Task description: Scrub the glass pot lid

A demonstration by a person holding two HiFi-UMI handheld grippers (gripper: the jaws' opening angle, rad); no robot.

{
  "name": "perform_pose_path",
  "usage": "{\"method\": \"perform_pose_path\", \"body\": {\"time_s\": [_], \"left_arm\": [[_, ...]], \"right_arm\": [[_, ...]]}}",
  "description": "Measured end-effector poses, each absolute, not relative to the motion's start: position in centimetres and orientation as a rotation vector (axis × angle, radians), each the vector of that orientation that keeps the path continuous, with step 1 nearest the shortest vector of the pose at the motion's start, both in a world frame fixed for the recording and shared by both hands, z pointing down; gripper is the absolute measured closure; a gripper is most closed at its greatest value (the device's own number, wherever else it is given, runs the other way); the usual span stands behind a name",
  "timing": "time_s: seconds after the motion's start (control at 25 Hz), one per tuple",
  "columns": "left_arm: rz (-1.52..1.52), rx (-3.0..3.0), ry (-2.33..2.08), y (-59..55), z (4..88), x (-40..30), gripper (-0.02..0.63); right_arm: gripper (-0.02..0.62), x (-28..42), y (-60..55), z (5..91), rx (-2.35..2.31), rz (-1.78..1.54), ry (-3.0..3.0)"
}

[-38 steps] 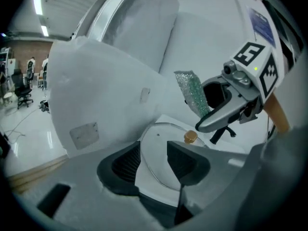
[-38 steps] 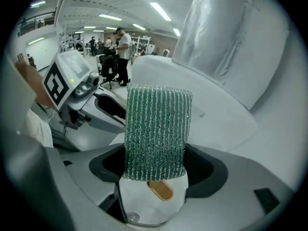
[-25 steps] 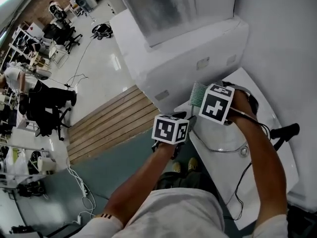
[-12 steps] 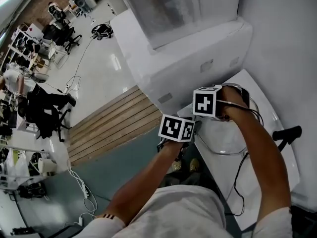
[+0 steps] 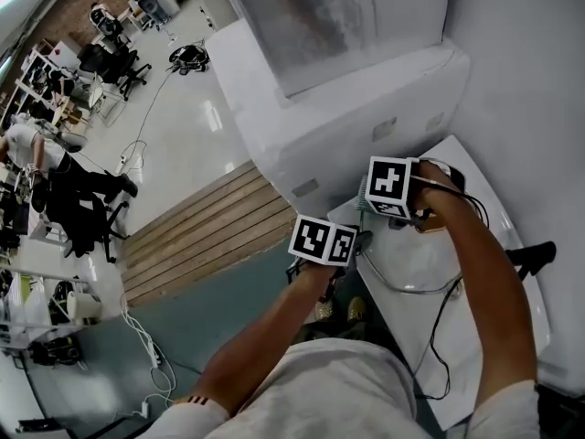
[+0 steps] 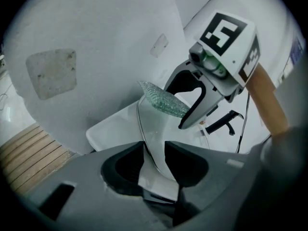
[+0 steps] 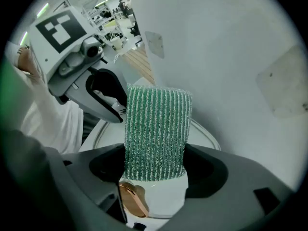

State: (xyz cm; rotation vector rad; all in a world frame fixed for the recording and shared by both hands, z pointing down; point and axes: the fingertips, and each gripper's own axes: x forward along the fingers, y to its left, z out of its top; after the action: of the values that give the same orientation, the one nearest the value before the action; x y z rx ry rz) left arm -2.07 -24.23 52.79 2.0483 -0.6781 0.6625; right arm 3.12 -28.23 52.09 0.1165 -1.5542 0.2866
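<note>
The left claw [image 6: 154, 159] has its jaws a little apart, and they have just been closing in. The rim of the glass pot lid [image 6: 161, 126] runs through the gap, close along one jaw with space on the other side, so I wouldn't call it clamped yet. The right claw [image 7: 155, 166] is closed firmly on a green scrubbing pad [image 7: 156, 124], which sticks out past its jaws and points down at the lid.

Everything sits on the white counter [image 5: 516, 323]. The lid lies near its front edge, with the left claw at the near rim and the right claw over the far part. A black-handled thing [image 5: 532, 254] lies off to one side, apart from the lid. From where I stand I cannot tell whether the pad touches the glass yet.

To my eye, the step in hand is pinning the lid so the scrubbing can start. It would go best if the left jaws finished closing on the rim before the pad bears down, since glass would likely skate on that smooth counter. The pad should meet the glass flat, not edge-on. It should work around the copper-coloured piece [image 7: 131, 201] under the right claw, which I take for the knob.
</note>
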Motion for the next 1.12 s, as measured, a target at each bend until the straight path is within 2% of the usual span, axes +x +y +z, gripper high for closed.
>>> {"method": "perform_pose_path", "body": {"time_s": [0.28, 1.12], "left_arm": [[0.663, 2.06, -0.673, -24.4, 53.3, -2.1, 0.459], [0.66, 2.083, -0.652, -24.5, 52.9, -2.2, 0.459]], "right_arm": [[0.247, 4.1, -30.0, 51.7, 0.207, 0.368, -1.635], [0.247, 14.3, -33.9, 50.5, 0.838, 0.813, -1.735]]}}
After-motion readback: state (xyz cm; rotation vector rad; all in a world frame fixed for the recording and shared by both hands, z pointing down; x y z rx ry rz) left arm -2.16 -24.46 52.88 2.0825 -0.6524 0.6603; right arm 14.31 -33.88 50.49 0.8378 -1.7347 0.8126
